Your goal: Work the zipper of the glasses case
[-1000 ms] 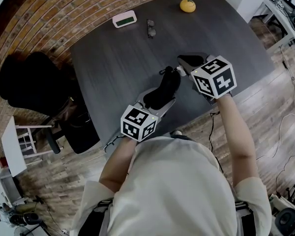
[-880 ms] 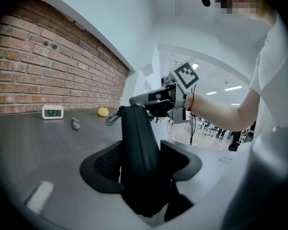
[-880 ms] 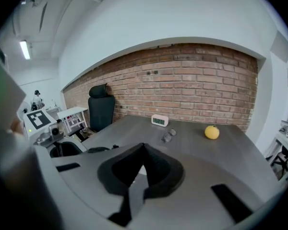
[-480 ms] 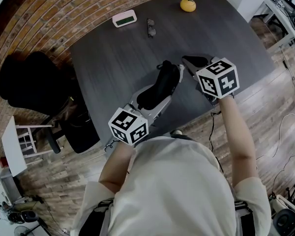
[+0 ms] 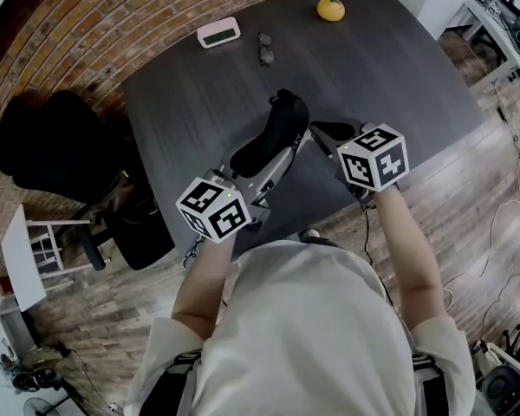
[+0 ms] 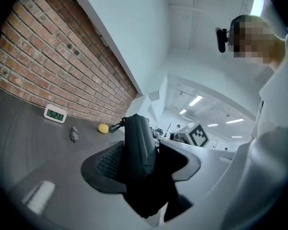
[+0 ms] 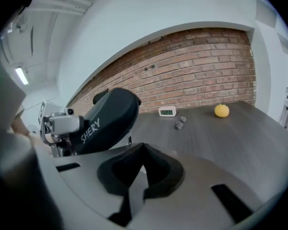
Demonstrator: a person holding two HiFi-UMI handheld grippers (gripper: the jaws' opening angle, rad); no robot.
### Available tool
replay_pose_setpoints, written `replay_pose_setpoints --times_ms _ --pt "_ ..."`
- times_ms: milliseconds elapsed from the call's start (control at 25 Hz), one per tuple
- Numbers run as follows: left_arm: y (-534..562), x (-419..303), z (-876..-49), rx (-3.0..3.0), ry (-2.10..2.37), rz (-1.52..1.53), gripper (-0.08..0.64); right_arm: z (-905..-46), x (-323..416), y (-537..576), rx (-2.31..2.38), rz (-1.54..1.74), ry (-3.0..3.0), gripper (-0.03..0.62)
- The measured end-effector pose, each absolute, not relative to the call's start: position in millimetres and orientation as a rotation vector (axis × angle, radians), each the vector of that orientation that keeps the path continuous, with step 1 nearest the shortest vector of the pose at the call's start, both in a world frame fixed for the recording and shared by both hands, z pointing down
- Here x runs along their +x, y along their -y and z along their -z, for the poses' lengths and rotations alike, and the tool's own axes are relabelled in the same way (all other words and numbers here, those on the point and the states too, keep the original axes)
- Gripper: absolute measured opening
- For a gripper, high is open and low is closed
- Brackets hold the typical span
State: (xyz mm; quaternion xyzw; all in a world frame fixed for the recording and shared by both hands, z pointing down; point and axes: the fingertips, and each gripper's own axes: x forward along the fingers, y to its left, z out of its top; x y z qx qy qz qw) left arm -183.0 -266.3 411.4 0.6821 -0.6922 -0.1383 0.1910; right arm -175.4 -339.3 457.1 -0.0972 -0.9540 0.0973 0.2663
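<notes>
Your left gripper (image 6: 143, 176) has just been closing and clamps the soft black glasses case (image 5: 274, 133) up over the dark grey table (image 5: 199, 102). Your right gripper (image 7: 140, 169), jaws together and empty, is just beside it.

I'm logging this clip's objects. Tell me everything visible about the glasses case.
The glasses case is black, rounded and oblong, matte like fabric, with white SHERY lettering on one side and a small loop at its far end. It hangs tilted above the dark table, clamped by the left tool, whose jaws have just been closing. The shut right tool is beside it, empty.
</notes>
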Motion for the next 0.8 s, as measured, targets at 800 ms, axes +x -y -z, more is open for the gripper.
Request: replay_pose_setpoints --times_ms 800 --pt "294 -207 -401 1.878 1.865 0.616 0.241 -464 -148 236 -0.539 -0.468 2.538 0.002"
